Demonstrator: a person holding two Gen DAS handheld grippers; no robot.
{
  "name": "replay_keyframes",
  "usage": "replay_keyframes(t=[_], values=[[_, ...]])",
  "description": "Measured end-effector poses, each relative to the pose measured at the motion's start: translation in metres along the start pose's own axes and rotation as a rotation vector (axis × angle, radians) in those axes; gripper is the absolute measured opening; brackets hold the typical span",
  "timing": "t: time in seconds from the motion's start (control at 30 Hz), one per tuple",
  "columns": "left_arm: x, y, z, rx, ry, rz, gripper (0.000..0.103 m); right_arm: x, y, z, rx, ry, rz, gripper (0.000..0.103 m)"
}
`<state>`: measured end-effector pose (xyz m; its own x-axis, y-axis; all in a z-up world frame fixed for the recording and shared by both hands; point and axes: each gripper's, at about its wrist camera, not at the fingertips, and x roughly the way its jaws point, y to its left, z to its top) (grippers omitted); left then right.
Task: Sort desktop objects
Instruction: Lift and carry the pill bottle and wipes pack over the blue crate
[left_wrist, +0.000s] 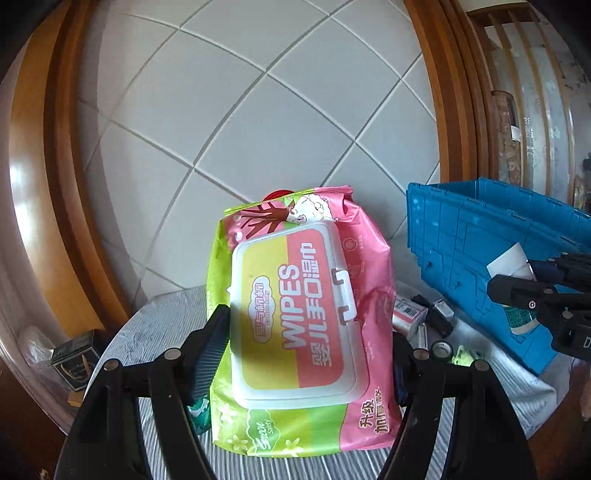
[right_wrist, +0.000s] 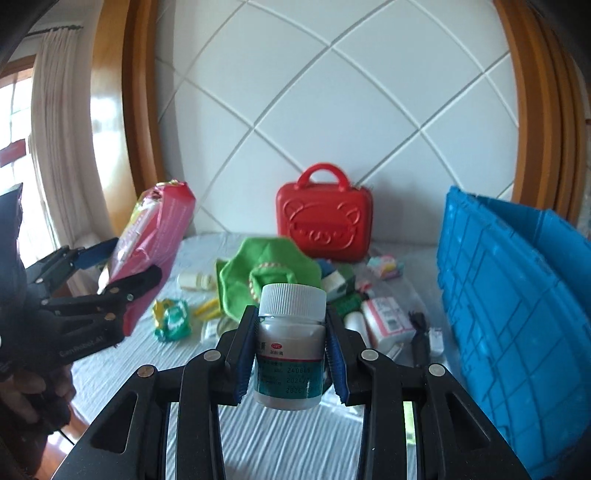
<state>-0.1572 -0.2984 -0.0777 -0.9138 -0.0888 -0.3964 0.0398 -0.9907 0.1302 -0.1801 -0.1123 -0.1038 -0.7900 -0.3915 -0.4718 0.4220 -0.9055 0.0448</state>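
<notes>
My left gripper (left_wrist: 310, 354) is shut on a pink and green pack of baby wipes (left_wrist: 295, 317) and holds it upright above the table; the pack also shows at the left in the right wrist view (right_wrist: 155, 236). My right gripper (right_wrist: 291, 343) is shut on a white pill bottle (right_wrist: 290, 343) with a ribbed white cap, held upright above the table. In the left wrist view that gripper (left_wrist: 535, 291) with the bottle hangs in front of the blue crate (left_wrist: 480, 251). The crate stands at the right in the right wrist view (right_wrist: 517, 314).
On the striped tablecloth (right_wrist: 122, 369) lie a red bear case (right_wrist: 325, 225), a green cloth hat (right_wrist: 266, 273), a green snack packet (right_wrist: 171, 314), small boxes (right_wrist: 388, 317), a white bottle (right_wrist: 194, 280) and a black cable (right_wrist: 419, 332). A tiled wall stands behind. A dark box (left_wrist: 74, 358) sits lower left.
</notes>
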Motion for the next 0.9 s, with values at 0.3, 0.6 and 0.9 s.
replay_keyframes(t=[0.3,0.6,0.9], values=[[-0.006,-0.045,0.053,0.037,-0.104,-0.094,0.071,-0.053,-0.016,0.023,0.038,-0.101,-0.138,0.034],[-0.023,-0.116,0.092,0.116,-0.205,-0.219,0.071,-0.108,-0.078,0.02,0.117,-0.155,-0.306,0.034],[-0.025,-0.223,0.115,0.173,-0.234,-0.317,0.071,-0.16,-0.162,0.023,0.15,-0.207,-0.413,0.034]])
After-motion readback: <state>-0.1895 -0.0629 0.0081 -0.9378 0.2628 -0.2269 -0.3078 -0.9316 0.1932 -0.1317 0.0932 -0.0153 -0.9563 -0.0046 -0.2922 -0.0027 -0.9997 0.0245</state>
